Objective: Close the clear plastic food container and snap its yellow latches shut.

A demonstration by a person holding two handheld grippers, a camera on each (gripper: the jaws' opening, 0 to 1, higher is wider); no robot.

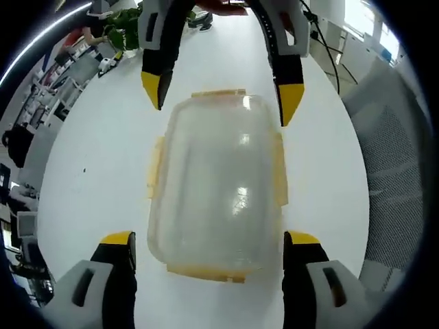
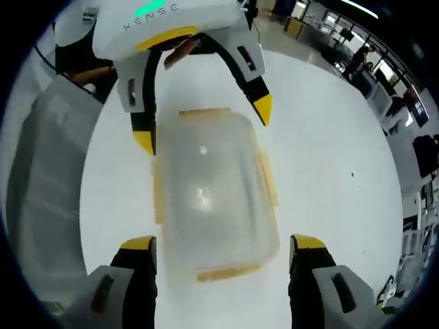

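A clear plastic container (image 1: 216, 185) lies on the white table (image 1: 96, 171) with its lid resting on top. Yellow latches (image 1: 156, 168) stick out along its four sides. My left gripper (image 1: 209, 240) is open, its yellow-tipped jaws standing either side of the container's near end without touching it. My right gripper (image 1: 223, 96) comes in from the far side, open, straddling the opposite end. In the right gripper view the same container (image 2: 212, 192) sits between my right gripper (image 2: 223, 243) below and my left gripper (image 2: 204, 125) above, and one yellow latch (image 2: 266, 178) shows on its long side.
A grey mesh chair (image 1: 398, 171) stands beside the table edge, also seen as the chair (image 2: 41, 171) in the right gripper view. A green plant (image 1: 123, 27) sits at the table's far end. Office desks and a person (image 2: 360, 58) are in the background.
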